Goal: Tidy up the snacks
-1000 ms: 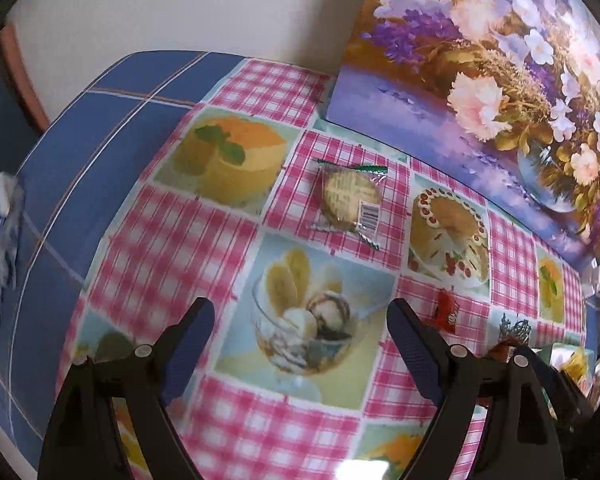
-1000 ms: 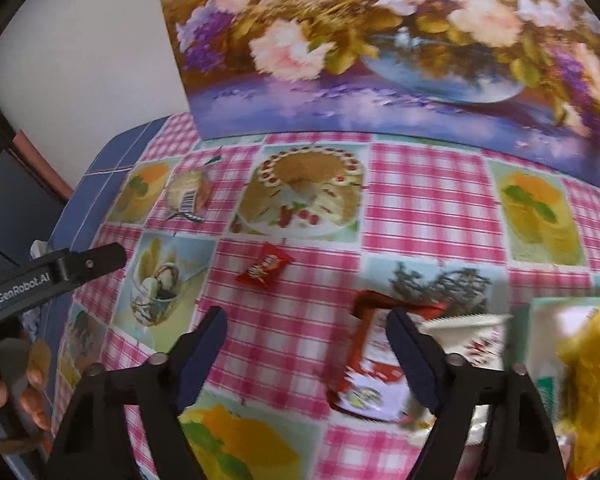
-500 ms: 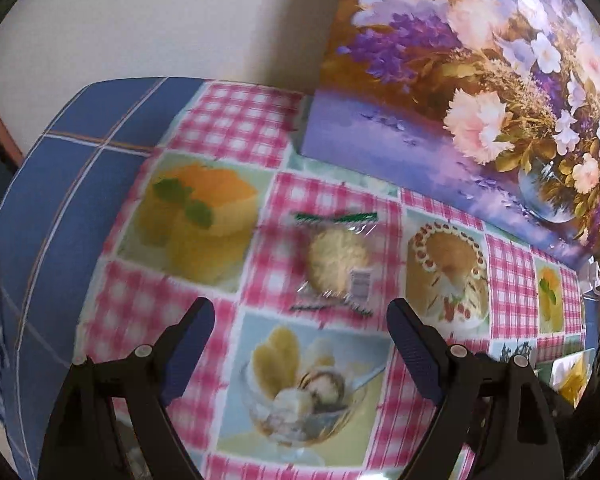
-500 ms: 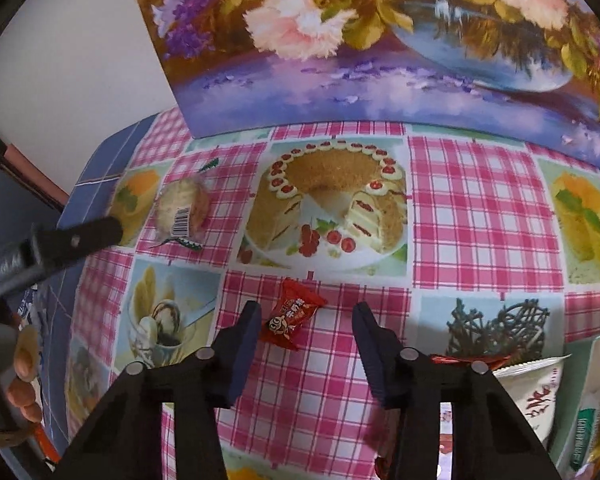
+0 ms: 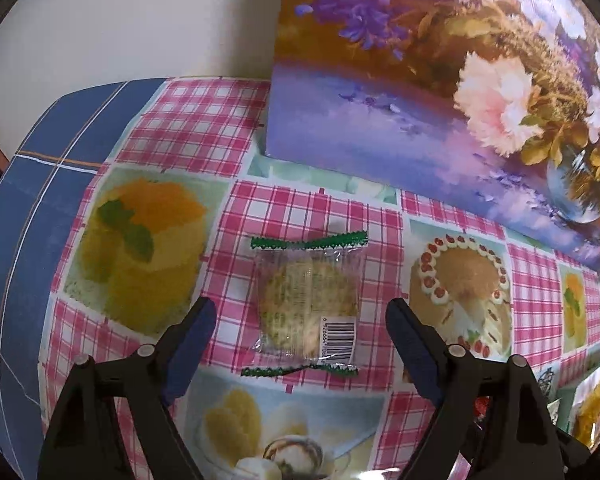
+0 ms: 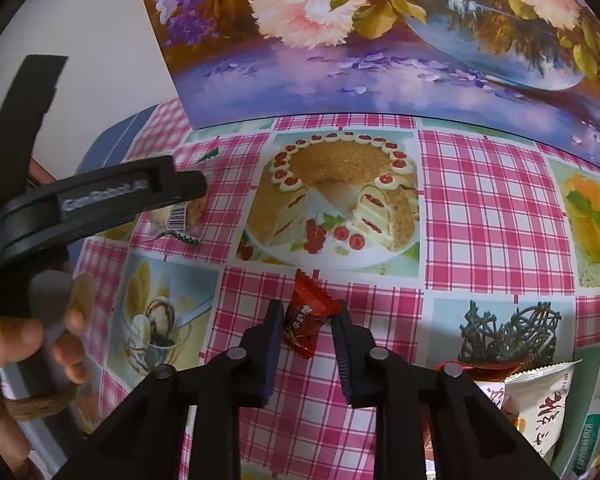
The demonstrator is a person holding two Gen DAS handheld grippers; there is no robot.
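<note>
Between right gripper (image 6: 306, 322) pads: small red foil-wrapped candy (image 6: 302, 320), jaws nearly pinching it; squeeze centred. Left gripper (image 5: 300, 316) gapes wide around clear-wrapped round biscuit (image 5: 308, 308); descend before clamping.

The clear-wrapped round biscuit packet with green crimped ends (image 5: 308, 304) is lying flat on the bench under a pink-checked, dessert-printed oilcloth (image 5: 172, 128), between the spread fingers of the left tool (image 5: 300, 316) and apart from both. The large floral painting on canvas (image 5: 440, 80) is standing behind it at the bench's back edge, leaning against the wall. In the right wrist view, the small red foil-wrapped candy (image 6: 305, 318) is sitting on the bench right of the biscuit packet, between the narrowed fingers of the right tool (image 6: 305, 320). The white snack bags with red lettering (image 6: 540, 404) are lying further right, near the front corner.
</note>
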